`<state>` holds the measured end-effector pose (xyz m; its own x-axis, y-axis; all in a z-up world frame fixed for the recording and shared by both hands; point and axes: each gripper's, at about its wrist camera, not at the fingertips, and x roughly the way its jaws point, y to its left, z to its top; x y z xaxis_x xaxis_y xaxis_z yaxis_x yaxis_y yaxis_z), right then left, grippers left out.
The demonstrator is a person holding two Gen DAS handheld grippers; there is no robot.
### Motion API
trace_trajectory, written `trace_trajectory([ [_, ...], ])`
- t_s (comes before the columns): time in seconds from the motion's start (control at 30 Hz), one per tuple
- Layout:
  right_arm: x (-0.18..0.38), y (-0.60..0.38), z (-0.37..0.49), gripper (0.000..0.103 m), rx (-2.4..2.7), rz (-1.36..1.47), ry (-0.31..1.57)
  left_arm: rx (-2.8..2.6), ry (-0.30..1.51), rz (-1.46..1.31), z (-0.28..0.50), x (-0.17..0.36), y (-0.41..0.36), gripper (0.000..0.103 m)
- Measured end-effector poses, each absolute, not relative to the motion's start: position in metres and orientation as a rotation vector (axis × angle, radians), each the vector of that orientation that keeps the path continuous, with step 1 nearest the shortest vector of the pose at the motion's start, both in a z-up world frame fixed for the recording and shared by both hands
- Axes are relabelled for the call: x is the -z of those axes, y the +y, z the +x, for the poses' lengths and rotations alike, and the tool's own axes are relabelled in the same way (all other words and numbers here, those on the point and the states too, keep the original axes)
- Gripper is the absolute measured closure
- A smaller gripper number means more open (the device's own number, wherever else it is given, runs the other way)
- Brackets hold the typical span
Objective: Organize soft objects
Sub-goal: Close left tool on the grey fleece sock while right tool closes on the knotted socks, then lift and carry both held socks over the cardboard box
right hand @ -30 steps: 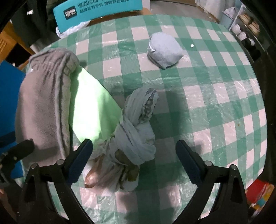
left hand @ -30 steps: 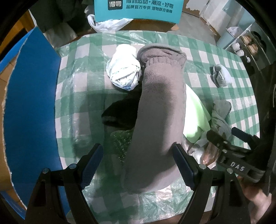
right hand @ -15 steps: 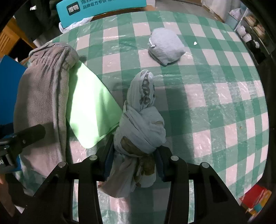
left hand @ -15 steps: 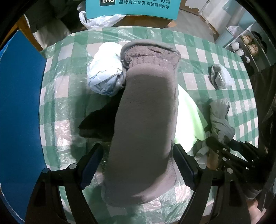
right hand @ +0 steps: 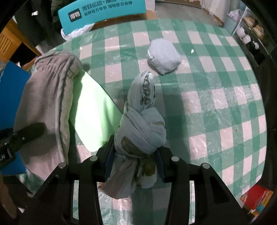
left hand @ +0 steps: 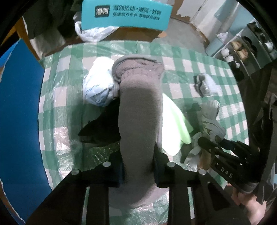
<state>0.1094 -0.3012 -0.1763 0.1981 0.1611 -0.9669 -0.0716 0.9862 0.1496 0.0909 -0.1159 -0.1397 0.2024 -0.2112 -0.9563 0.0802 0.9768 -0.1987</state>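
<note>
A: The grey fleece roll (left hand: 138, 121) lies lengthwise on the checked tablecloth (left hand: 58, 97), and the left gripper (left hand: 137, 170) has its jaws closing on the near end, with the pads already pressed into the fleece on both sides.

B: Can you see that near end?

A: Only partly. It bulges out below the fingers (left hand: 119, 173) and the gripper's frame covers its edges.

B: And the right gripper (right hand: 134, 166)?

A: Clenched around the knotted pale-blue cloth bundle (right hand: 140, 128), low down near its loose tail. The printed patches on the cloth are too crumpled to read.

B: What lies around them?

A: A light green sheet (right hand: 91, 110) sits between roll and bundle, its left edge tucked under the roll. A black garment (left hand: 102, 128) pokes out on the roll's other side, mostly hidden beneath it. A white-and-blue wad (left hand: 97, 86) touches the roll's far end, and a small grey bundle (right hand: 163, 57) sits well apart.

B: Further out?

A: A blue board (left hand: 19, 121) cut off at the left, and a teal box (left hand: 126, 14) whose lettering is blurred.
</note>
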Motion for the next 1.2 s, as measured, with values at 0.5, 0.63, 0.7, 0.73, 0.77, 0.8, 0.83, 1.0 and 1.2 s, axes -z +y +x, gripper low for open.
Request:
trace_trajectory([
  [0.5, 0.123, -0.29, 0.096, 0.064, -0.193, -0.008, 1.239, 0.273, 1.214, -0.048, 0.073, 0.09, -0.113, 0.084],
  [0.63, 0.107, -0.292, 0.093, 0.064, -0.203, 0.009, 1.208, 0.282, 1.181, -0.049, 0.068, 0.075, -0.11, 0.084],
  [0.7, 0.099, -0.291, 0.096, 0.064, -0.206, 0.018, 1.193, 0.282, 1.167, -0.054, 0.067, 0.069, -0.106, 0.084],
  [0.73, 0.097, -0.29, 0.098, 0.064, -0.21, 0.025, 1.186, 0.283, 1.16, -0.058, 0.066, 0.065, -0.103, 0.084],
  [0.77, 0.092, -0.29, 0.098, 0.064, -0.213, 0.032, 1.176, 0.282, 1.154, -0.061, 0.066, 0.062, -0.102, 0.084],
  [0.8, 0.089, -0.289, 0.098, 0.064, -0.213, 0.035, 1.17, 0.283, 1.148, -0.065, 0.065, 0.059, -0.1, 0.084],
  [0.83, 0.087, -0.288, 0.099, 0.064, -0.214, 0.036, 1.163, 0.282, 1.14, -0.067, 0.064, 0.056, -0.098, 0.084],
  [1.0, 0.072, -0.283, 0.098, 0.064, -0.228, 0.03, 1.129, 0.268, 1.103, -0.06, 0.058, 0.046, -0.091, 0.084],
  [1.2, 0.06, -0.273, 0.094, 0.064, -0.247, 0.018, 1.104, 0.263, 1.06, -0.054, 0.049, 0.031, -0.081, 0.084],
])
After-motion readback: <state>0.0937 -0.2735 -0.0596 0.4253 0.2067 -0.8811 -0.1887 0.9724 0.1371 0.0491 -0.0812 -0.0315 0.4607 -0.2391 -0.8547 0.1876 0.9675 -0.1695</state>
